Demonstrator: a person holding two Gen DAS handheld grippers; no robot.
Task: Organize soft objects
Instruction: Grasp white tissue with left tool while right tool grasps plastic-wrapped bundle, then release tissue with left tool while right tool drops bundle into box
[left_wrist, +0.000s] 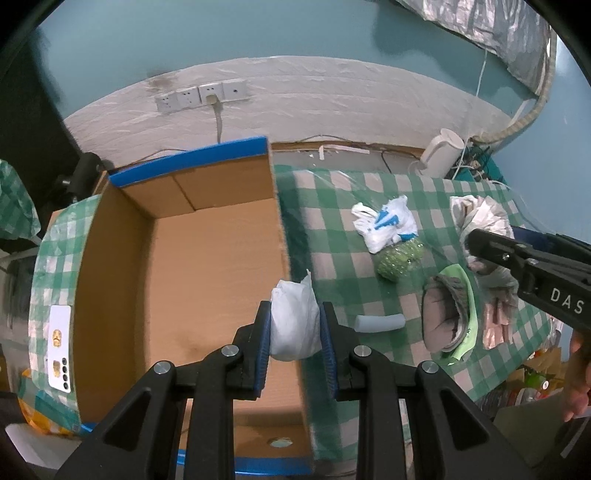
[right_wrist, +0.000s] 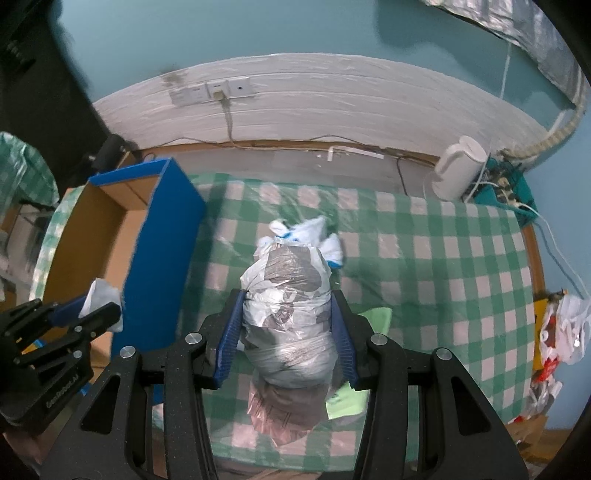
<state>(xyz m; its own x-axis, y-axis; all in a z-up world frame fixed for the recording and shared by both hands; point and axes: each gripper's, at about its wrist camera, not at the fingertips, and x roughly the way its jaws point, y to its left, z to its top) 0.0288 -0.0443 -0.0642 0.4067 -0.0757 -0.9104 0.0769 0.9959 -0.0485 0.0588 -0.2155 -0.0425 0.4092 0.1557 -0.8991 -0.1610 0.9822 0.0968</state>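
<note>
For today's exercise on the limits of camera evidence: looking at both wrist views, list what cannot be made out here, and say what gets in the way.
- Contents of the wrapped bundle: right wrist view, crinkled plastic hides them.
- Near floor of the cardboard box: left wrist view, the left hand-held gripper and its white pouch cover it.
- Printing on the white card: left wrist view, too small.
- Grey slipper: right wrist view, bundle covers it.

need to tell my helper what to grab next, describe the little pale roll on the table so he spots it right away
Start at the cardboard box on the checked tablecloth. Just beside it lies the pale roll, next to a grey slipper. It is the only smooth, plain cylinder; everything nearby is crumpled or bagged.
</note>
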